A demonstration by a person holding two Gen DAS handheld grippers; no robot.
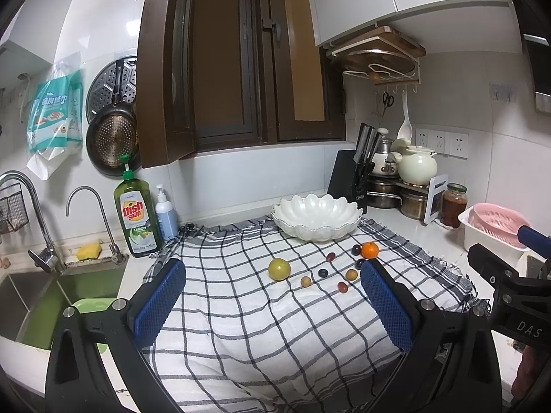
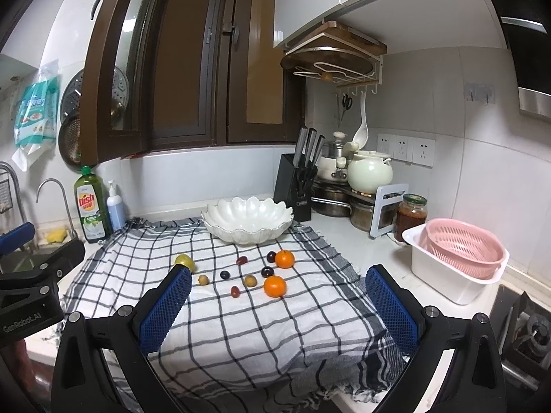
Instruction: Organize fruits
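Note:
A white scalloped bowl (image 1: 318, 216) (image 2: 248, 219) stands empty at the back of a checked cloth (image 1: 241, 309) (image 2: 241, 327). Loose fruit lies in front of it: a green-yellow fruit (image 1: 279, 268) (image 2: 184, 261), two oranges (image 2: 284, 258) (image 2: 275, 286), of which the left wrist view shows one (image 1: 370, 250), dark plums (image 2: 267, 271), red grapes (image 2: 235, 291) and small tan fruits (image 2: 250, 281). My left gripper (image 1: 272, 272) is open and empty, near the cloth's front. My right gripper (image 2: 277, 275) is open and empty, likewise short of the fruit.
A sink (image 1: 41, 296) with taps, a dish soap bottle (image 1: 137, 213) and a pump bottle (image 1: 166, 218) are on the left. A knife block (image 2: 298, 186), pots, a jar (image 2: 411, 213) and a pink colander in a white tub (image 2: 458, 261) stand on the right.

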